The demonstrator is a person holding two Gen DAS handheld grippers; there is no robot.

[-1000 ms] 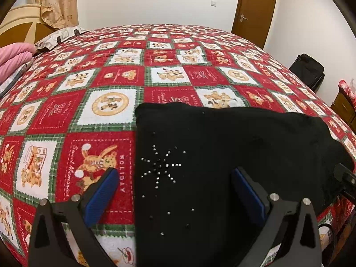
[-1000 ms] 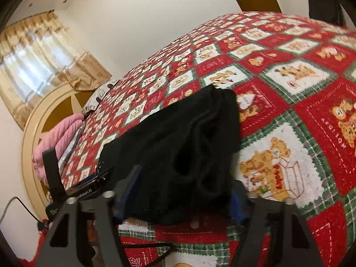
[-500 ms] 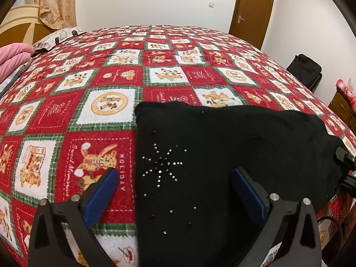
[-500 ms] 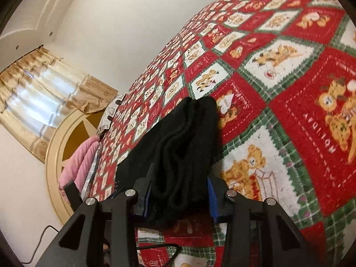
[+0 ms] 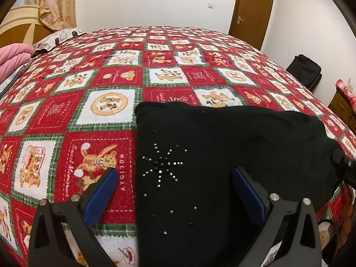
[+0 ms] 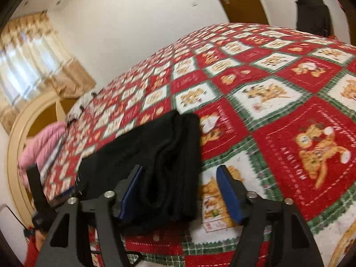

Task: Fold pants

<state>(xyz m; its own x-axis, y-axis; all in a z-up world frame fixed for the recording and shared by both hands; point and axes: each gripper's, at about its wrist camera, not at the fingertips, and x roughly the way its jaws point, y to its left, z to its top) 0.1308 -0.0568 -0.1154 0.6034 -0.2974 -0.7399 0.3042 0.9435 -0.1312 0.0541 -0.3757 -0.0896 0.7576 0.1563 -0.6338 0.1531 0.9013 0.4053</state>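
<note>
The black pants lie folded flat on the red patchwork bedspread, with a rhinestone star on top. My left gripper is open and empty, hovering over the pants' near left part. In the right wrist view the pants show their stacked folded end. My right gripper is open around that end edge, with the left finger beside the cloth and the right finger over the bedspread. The right gripper's tip also shows in the left wrist view at the pants' right edge.
A pink blanket and a pillow lie at the headboard end. A brown door and a black bag are beyond the bed. A wooden nightstand stands at the right.
My right gripper was shut on the pants' folded end half a second ago and has now opened and swung right. The left gripper has stayed open and almost still.
</note>
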